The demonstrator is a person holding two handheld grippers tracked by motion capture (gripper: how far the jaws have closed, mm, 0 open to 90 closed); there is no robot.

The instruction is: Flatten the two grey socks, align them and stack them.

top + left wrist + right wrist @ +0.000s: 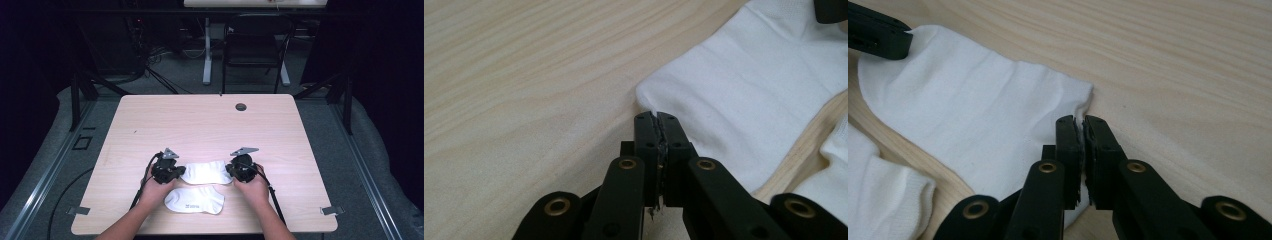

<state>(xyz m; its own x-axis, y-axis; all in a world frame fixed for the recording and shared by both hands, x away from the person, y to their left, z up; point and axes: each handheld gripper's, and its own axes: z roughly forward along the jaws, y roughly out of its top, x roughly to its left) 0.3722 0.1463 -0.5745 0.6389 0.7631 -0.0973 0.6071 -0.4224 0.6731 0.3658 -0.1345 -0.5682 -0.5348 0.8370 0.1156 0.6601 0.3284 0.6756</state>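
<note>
Your left gripper sits at the left end of the far sock. In the left gripper view, its two black jaws are pressed together with the edge of that white sock pinched between them. So your left gripper holds the sock by its left end. The sock lies flat on the table, which is light wood.

The far sock stretches between your two grippers. It is white and lies across the table from left to right. It looks a bit wrinkled in the middle.

Just in front of it, closer to you, lies a second sock. It is white too, with a small grey mark on it. It lies near the first sock, and from the high view you cannot tell if the two touch. No gripper touches it.

Your right gripper sits at the right end of the far sock. In the right gripper view, its jaws are nearly together, with only a thin gap. The edge of the sock is caught in that gap. So your right gripper holds the right end of the same sock.

Both of your hands rest low on the table, one at each end of the sock.
</note>
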